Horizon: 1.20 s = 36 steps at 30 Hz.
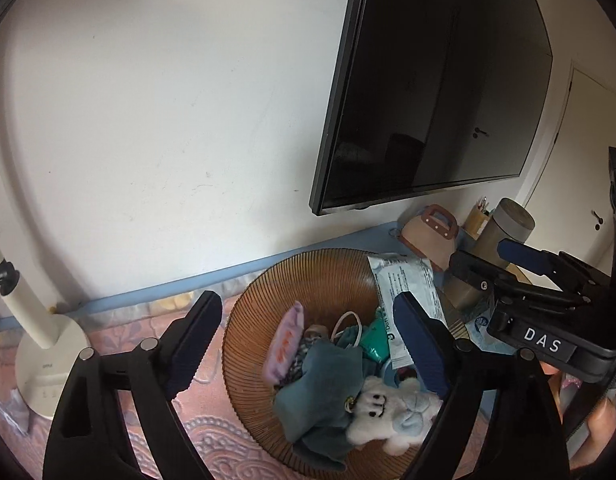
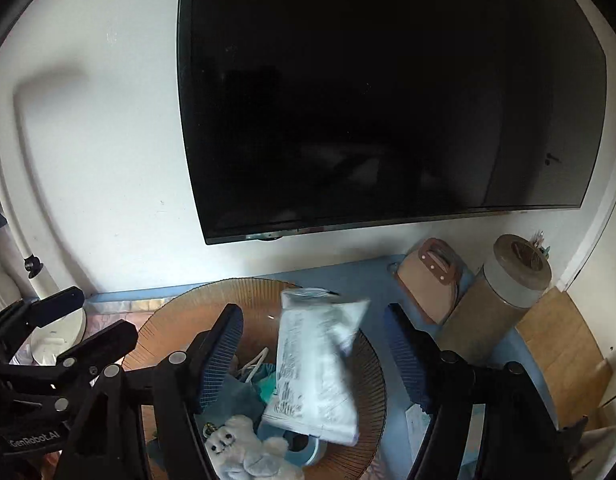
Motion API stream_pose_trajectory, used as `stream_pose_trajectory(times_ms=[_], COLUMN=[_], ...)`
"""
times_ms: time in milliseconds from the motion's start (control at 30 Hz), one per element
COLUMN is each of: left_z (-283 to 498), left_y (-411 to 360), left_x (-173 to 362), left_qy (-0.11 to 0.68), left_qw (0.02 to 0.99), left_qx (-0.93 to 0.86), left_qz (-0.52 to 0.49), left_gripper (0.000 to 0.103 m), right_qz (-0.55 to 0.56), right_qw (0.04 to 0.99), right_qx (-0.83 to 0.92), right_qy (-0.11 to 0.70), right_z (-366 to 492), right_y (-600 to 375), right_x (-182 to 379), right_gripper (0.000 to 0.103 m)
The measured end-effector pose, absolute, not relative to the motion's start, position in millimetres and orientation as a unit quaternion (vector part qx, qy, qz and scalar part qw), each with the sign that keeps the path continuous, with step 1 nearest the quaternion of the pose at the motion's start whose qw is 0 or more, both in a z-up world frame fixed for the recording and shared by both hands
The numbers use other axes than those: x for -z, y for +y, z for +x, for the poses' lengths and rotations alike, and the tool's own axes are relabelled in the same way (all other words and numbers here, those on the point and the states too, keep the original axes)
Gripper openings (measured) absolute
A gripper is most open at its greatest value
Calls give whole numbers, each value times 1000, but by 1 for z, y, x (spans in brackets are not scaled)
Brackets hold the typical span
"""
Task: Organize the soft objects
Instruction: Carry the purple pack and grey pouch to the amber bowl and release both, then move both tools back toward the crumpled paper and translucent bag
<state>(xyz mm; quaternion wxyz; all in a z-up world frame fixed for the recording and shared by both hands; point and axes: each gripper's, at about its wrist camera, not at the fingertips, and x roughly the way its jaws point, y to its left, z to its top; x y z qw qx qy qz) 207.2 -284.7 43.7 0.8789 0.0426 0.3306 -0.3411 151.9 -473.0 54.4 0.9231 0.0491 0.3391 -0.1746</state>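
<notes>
A round brown ribbed basket [image 1: 308,280] [image 2: 180,320] on the table holds a white plush bear [image 1: 383,412] [image 2: 244,452], a teal cloth [image 1: 323,392], a pink pouch [image 1: 286,340], a green packet [image 1: 375,338] and a white wipes pack [image 1: 407,292] [image 2: 315,364]. The wipes pack looks blurred in the right wrist view, apart from both fingers. My left gripper [image 1: 308,344] is open above the basket. My right gripper [image 2: 313,354] is open above the basket, with the wipes pack between its fingers untouched; it also shows in the left wrist view [image 1: 495,260].
A black TV [image 2: 387,100] hangs on the white wall above the table. A white desk lamp [image 1: 48,356] stands left of the basket. A tan handbag [image 2: 431,280], a cardboard tube [image 2: 503,292] and a pen cup [image 1: 477,216] stand at the back right. A pink lace cloth [image 1: 212,440] covers the table.
</notes>
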Motion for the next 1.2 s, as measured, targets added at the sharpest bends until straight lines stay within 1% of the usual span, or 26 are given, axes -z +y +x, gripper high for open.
stream_pose_trajectory(times_ms=[167, 300, 400, 467, 533, 700, 767, 800, 833, 900, 967, 1033, 1100, 1167, 1200], left_z=[193, 184, 174, 164, 153, 123, 113, 108, 103, 93, 86, 80, 79, 86, 91], left_y=[-257, -221, -187, -166, -146, -95, -76, -66, -57, -41, -25, -6, 11, 28, 37], left_x=[-54, -78, -99, -112, -122, -135, -139, -140, -142, -142, -138, -127, -108, -79, -62], left_qy=[322, 313, 299, 285, 274, 245, 235, 231, 226, 218, 210, 207, 222, 251, 271], left_qw=[886, 897, 905, 913, 921, 938, 944, 947, 949, 954, 958, 961, 959, 955, 952], left_qx=[329, 311, 303, 290, 276, 246, 230, 224, 219, 205, 193, 182, 175, 158, 142], left_qz=[55, 36, 14, 7, 12, 19, 19, 18, 20, 26, 26, 19, 13, 7, 0], left_gripper=[87, 87, 87, 87, 89, 94, 94, 94, 95, 96, 102, 102, 102, 102, 102], right_qz=[101, 116, 97, 84, 68, 23, 8, 4, 0, -18, -41, -56, -61, -60, -57], right_qw=[919, 922, 930, 936, 943, 956, 961, 964, 968, 972, 973, 974, 974, 972, 971], right_qx=[158, 143, 132, 122, 115, 104, 95, 82, 66, 56, 54, 43, 34, 31, 30], right_qy=[347, 341, 328, 318, 304, 273, 261, 253, 244, 229, 220, 215, 217, 224, 229], right_z=[134, 121, 107, 97, 85, 57, 49, 44, 40, 31, 24, 20, 17, 17, 18], right_y=[-488, -474, -447, -423, -398, -332, -308, -297, -286, -262, -238, -218, -203, -193, -190], right_x=[-50, -63, -80, -92, -101, -119, -123, -125, -125, -126, -126, -122, -116, -103, -93], right_gripper=[70, 70, 71, 73, 78, 78, 79, 80, 85, 91, 92, 92, 93, 97, 101])
